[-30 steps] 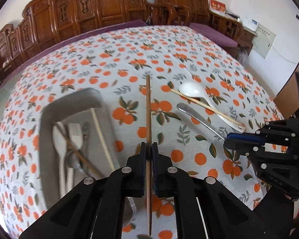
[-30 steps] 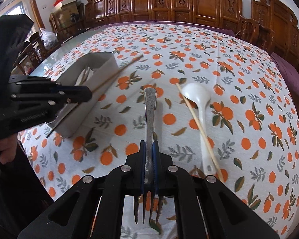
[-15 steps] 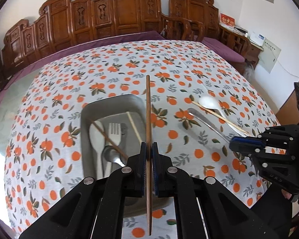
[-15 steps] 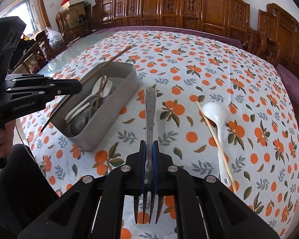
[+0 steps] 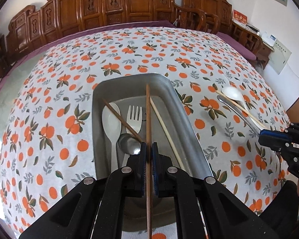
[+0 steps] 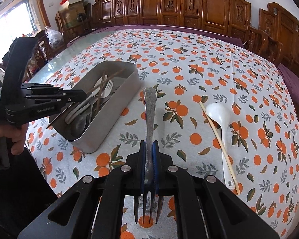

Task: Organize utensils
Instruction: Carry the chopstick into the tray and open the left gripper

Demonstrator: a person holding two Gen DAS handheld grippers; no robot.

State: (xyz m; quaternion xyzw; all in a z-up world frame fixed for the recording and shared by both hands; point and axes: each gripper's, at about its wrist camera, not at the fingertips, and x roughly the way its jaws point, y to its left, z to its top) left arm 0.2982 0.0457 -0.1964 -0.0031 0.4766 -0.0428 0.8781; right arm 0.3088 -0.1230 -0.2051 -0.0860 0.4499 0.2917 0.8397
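Note:
My left gripper (image 5: 149, 151) is shut on a dark brown chopstick (image 5: 148, 119) and holds it over the metal tray (image 5: 181, 115). The tray holds a white spoon (image 5: 110, 119), a white fork (image 5: 135, 117), a metal spoon (image 5: 128, 144), another brown chopstick (image 5: 121, 120) and a pale chopstick (image 5: 165, 133). My right gripper (image 6: 149, 151) is shut on a metal fork (image 6: 150, 111), handle forward, above the tablecloth to the right of the tray (image 6: 117, 107). A white spoon (image 6: 221, 123) and a pale chopstick (image 6: 219, 139) lie on the cloth to the right.
The round table has an orange-print cloth (image 5: 49, 103). Carved wooden chairs (image 5: 119, 6) ring the far side. The right gripper shows at the right edge of the left wrist view (image 5: 273, 137), the left gripper at the left of the right wrist view (image 6: 77, 96).
My left gripper has carried the brown chopstick leftward from above the cloth to above the tray. My right gripper has lifted the metal fork and drawn back from the table.

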